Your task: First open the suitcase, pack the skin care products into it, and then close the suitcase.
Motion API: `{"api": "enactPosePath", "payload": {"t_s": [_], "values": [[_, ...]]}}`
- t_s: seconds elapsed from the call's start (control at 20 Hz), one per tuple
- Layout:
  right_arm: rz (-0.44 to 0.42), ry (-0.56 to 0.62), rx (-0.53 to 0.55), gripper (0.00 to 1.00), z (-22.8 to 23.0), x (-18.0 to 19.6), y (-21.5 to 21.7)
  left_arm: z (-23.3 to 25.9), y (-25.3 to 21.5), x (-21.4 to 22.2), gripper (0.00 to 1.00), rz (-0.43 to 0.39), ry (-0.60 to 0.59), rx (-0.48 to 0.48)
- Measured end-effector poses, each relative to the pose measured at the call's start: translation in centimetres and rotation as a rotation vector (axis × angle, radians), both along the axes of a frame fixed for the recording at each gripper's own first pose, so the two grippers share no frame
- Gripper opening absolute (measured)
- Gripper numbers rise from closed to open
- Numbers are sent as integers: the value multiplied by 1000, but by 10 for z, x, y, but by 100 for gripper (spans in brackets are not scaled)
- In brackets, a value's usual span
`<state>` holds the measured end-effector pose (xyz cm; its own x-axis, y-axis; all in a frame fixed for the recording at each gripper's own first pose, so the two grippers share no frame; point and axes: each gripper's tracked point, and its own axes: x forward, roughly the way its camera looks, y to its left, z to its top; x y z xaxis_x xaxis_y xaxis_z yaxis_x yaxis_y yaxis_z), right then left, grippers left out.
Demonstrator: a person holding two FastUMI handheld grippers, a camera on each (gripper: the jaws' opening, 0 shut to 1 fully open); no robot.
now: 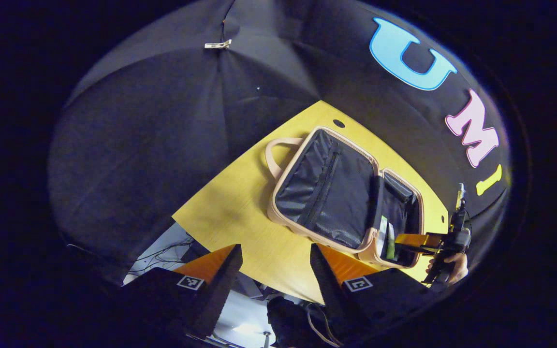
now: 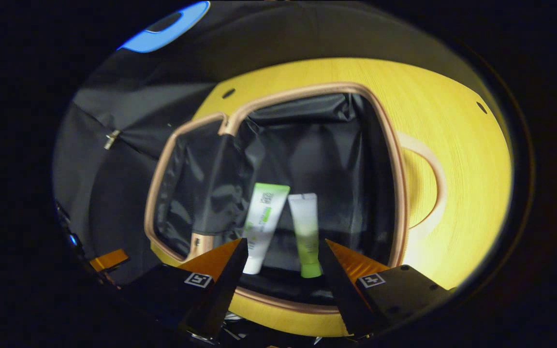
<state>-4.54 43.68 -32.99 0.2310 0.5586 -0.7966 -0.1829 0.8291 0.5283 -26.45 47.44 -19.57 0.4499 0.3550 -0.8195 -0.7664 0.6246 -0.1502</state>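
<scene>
Opened already: suitcase [image 1: 341,193] lies flat on the table [image 1: 240,212], lid folded back. Packed too: two tubes [image 2: 265,222] side by side on the lining of the deep half, one white and green, the other [image 2: 306,232] green-capped. Counted: one suitcase, two tubes, two grippers. Left gripper [image 1: 273,270] spread, holding nothing, hanging off the table's edge. Right gripper [image 2: 282,270] parted above the tubes, empty. Left to do, seemingly: closing the lid.
</scene>
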Motion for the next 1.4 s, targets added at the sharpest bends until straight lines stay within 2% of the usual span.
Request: {"api": "enactPosePath", "payload": {"t_s": [0.15,0.3,0.4,0.5,0.65,0.8,1.05,1.1,1.15,1.25,1.3,1.4], "values": [[-21,-142,117,94,56,3,-17,11,39,36,90,16,-30,65],[-114,-272,215,93,117,12,-52,24,83,67,89,72,-81,88],[-149,-363,222,93,146,13,-91,16,113,87,89,103,-82,68],[-201,-430,192,93,159,18,-126,-22,145,98,89,156,-30,11],[-276,-444,179,93,165,16,-154,-67,159,110,89,205,14,-89],[-268,-416,149,93,154,10,-165,-89,161,124,90,184,58,-116],[-286,-407,157,93,156,10,-169,-125,168,115,88,252,158,-150],[-285,-404,155,93,154,7,-169,-128,171,119,76,226,144,-137],[-283,-401,152,93,152,5,-170,-124,162,127,57,191,126,-160],[-278,-389,147,93,147,4,-172,-129,162,133,18,148,168,-133],[-282,-386,147,93,146,5,-171,-127,163,135,20,145,162,-117],[-286,-392,152,93,149,5,-172,-115,162,140,17,147,122,-99]]}}
